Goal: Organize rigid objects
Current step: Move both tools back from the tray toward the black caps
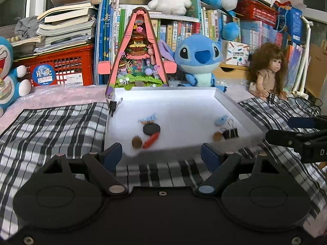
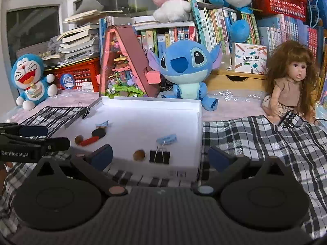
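A white tray (image 1: 235,102) lies on the checked cloth. In it are a black oval stone (image 1: 151,129), a red carrot-shaped piece (image 1: 150,140), a brown coin (image 1: 136,142), a blue clip (image 1: 148,119), a second blue clip (image 1: 221,120), a second coin (image 1: 217,136) and a black binder clip (image 1: 230,133). Another binder clip (image 1: 112,105) grips the tray's left rim. My left gripper (image 1: 161,156) is open and empty at the tray's near edge. My right gripper (image 2: 160,158) is open and empty just in front of the binder clip (image 2: 159,156) and coin (image 2: 139,155).
Behind the tray stand a pink A-frame toy house (image 1: 139,53), a blue Stitch plush (image 1: 198,61), a doll (image 1: 267,71), a Doraemon plush (image 2: 30,79), a red crate (image 1: 61,69) and shelves of books. The right gripper's body (image 1: 296,140) shows at the left view's right edge.
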`<state>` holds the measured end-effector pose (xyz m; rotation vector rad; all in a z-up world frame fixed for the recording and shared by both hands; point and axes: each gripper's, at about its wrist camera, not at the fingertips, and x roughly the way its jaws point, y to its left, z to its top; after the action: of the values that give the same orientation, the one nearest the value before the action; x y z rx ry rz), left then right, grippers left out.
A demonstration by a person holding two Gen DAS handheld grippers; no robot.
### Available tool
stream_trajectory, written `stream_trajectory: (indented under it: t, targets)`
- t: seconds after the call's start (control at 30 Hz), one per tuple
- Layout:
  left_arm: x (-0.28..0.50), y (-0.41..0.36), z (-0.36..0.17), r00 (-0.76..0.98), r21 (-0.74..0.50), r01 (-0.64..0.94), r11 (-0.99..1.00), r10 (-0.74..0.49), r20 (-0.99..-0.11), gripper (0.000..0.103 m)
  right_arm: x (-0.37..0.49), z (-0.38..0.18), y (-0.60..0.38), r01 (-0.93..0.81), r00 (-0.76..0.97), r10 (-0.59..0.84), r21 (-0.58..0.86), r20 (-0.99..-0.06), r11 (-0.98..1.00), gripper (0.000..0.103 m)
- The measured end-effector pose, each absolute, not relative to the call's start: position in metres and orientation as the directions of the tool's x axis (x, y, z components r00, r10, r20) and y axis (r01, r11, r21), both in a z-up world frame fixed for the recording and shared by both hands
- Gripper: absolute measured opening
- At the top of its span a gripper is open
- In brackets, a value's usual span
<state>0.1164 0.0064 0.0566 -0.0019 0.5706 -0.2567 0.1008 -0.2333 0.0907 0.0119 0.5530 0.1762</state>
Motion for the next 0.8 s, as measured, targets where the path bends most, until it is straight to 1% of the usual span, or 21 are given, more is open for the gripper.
stream_trajectory:
  t: [0.2,0.3,0.37,0.47,0.57,0.6,0.73,0.8]
  targets:
    - [0.075,0.009,0.045,0.82,-0.083,0.229,0.97,-0.238,-0.521,0.083,0.057,0.079,-0.233,-0.189,0.845,0.178,0.031,-0.504,0.982,0.103]
    - [0.057,0.013,0.04,0.82,-0.09,0.208,0.974,-0.224,-0.526,0.083,0.035,0.071,-0.229,-0.217,0.848,0.181,-0.014,-0.499,0.976,0.103]
    - [0.046,0.014,0.037,0.823,-0.081,0.195,0.977,-0.208,-0.528,0.083,0.023,0.067,-0.227,-0.225,0.85,0.171,-0.05,-0.498,0.973,0.103]
    - [0.031,0.015,0.033,0.822,-0.087,0.185,0.979,-0.203,-0.532,0.083,0.011,0.062,-0.227,-0.232,0.842,0.172,-0.054,-0.511,0.971,0.103]
    - [0.02,0.015,0.03,0.819,-0.086,0.184,0.979,-0.201,-0.537,0.078,0.003,0.056,-0.228,-0.237,0.831,0.18,-0.043,-0.527,0.97,0.103]
    - [0.016,0.014,0.029,0.817,-0.086,0.185,0.979,-0.202,-0.54,0.076,0.0,0.056,-0.227,-0.24,0.831,0.181,-0.044,-0.527,0.97,0.103]
    - [0.005,0.01,0.026,0.808,-0.088,0.183,0.979,-0.2,-0.554,0.071,-0.013,0.053,-0.226,-0.263,0.833,0.203,-0.046,-0.516,0.964,0.103]
    - [0.002,0.007,0.024,0.802,-0.084,0.184,0.979,-0.199,-0.563,0.063,-0.015,0.051,-0.224,-0.286,0.825,0.217,-0.054,-0.522,0.957,0.101]
